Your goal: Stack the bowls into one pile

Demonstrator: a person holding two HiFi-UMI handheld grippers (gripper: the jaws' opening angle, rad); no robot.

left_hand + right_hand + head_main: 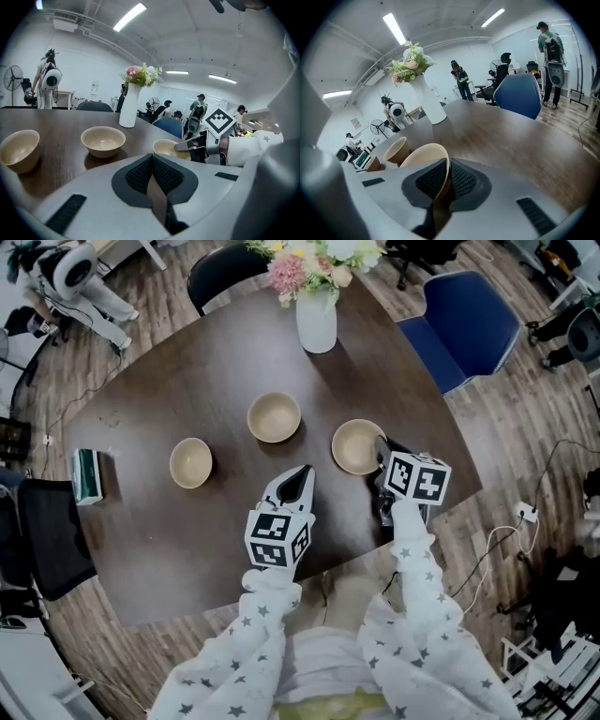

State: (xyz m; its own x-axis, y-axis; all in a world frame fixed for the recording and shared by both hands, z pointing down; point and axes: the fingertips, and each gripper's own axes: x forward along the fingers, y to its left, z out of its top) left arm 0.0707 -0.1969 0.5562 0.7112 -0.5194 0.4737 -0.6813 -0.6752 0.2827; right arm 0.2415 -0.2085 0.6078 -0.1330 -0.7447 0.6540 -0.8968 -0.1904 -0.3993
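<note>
Beige bowls, three of them, are spread over the dark wooden worktop (169, 540), and every place is called off the white vase (317, 322) of flowers at the far side. The middle bowl (274, 417) is seen closest to the vase, just on the person's side of it. The left bowl (190, 462) is set farther from the vase, out to its left in the head view and well apart from it. The right bowl (354, 446) is placed nearer the person than the vase and slightly to its right, close to the worktop's edge. And there it is: the right tool (446, 174) is clamped on that right bowl, the near rim pinched between the ribbed pads, one pad inside the wall and one outside. The left tool (152, 164) is kept clenched on nothing, its pads pressed together. It is held beyond the middle bowl as counted from the vase, and no bowl is touched by it.
</note>
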